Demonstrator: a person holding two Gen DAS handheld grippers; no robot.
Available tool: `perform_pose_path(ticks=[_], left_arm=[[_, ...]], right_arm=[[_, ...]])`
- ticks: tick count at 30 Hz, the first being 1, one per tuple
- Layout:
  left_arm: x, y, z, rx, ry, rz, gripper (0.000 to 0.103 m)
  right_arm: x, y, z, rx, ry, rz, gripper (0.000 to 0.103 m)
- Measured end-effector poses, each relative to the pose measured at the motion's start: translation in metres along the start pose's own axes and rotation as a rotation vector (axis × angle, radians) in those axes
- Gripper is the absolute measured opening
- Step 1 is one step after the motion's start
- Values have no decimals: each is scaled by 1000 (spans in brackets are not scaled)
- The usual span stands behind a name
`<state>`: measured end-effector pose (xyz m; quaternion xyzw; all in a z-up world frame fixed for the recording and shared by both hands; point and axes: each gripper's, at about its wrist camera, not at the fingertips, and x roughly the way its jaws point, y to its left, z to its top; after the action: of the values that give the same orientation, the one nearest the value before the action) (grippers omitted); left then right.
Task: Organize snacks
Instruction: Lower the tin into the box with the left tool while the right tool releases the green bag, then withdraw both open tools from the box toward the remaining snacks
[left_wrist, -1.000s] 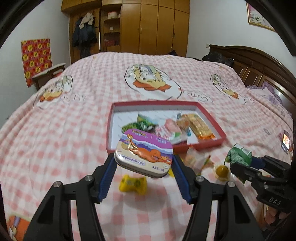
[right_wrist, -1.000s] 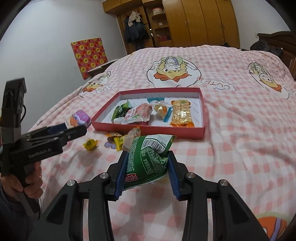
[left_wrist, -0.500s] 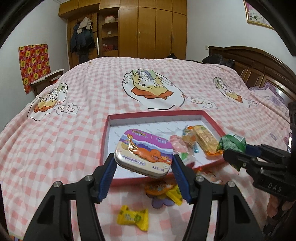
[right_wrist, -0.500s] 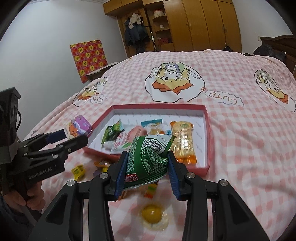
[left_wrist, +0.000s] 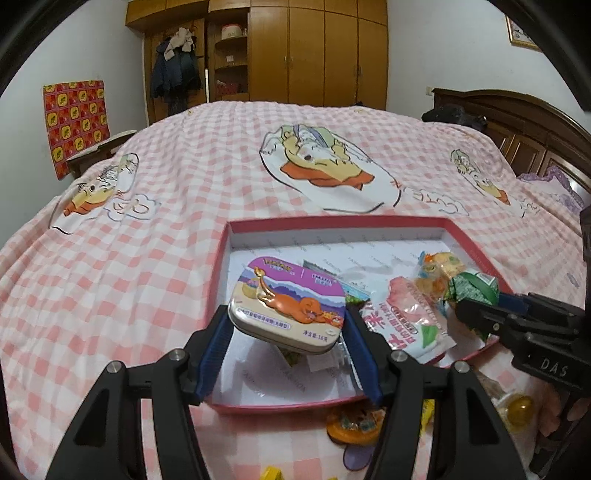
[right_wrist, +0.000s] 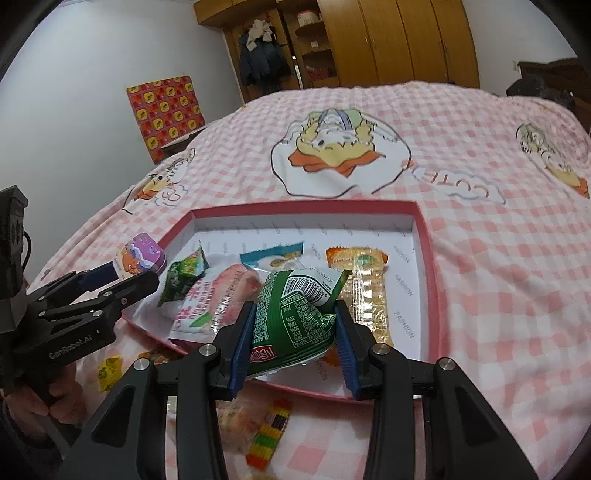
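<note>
Bed (left_wrist: 155, 258): wide, covered edge to edge by a pink-and-white checked quilt printed with cartoon ducks.
Headboard (left_wrist: 517, 122): dark carved wood along the bed's right edge.
Wardrobe (left_wrist: 317, 51): tall honey-brown doors beyond the far edge; coats (left_wrist: 173, 70) hang at its left.
Walls: pale white.
Wall cloth (left_wrist: 75, 118): red with yellow squares, left.
Framed picture (left_wrist: 521, 33): upper right.

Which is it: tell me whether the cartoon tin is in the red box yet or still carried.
Carried. The left tongs grip the cartoon tin above the red box floor, tilted, not set down.
</note>
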<state>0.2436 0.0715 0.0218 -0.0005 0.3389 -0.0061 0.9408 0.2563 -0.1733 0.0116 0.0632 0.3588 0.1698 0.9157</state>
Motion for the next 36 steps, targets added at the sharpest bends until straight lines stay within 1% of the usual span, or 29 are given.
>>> perform_pose_path(ticks=[5, 13, 18, 30, 33, 35, 36], left_arm=[[4, 0, -1, -3, 9, -9, 64], [10, 5, -1, -28, 36, -6, 64], [10, 4, -2, -20, 42, -6, 65], [8, 0, -2, -2, 34, 9, 79], [6, 0, -2, -2, 26, 5, 82], [5, -1, -2, 0, 21, 6, 84], [5, -1, -2, 1, 21, 7, 85]], right_arm=[[4, -4, 0, 20, 8, 21, 42], [6, 2, 0, -9, 15, -11, 42], [7, 3, 0, -11, 18, -14, 42], [8, 3, -1, -12, 20, -9, 43], [9, 3, 0, -16, 20, -9, 47], [9, 5, -1, -20, 21, -13, 55], [9, 5, -1, -21, 22, -16, 57]])
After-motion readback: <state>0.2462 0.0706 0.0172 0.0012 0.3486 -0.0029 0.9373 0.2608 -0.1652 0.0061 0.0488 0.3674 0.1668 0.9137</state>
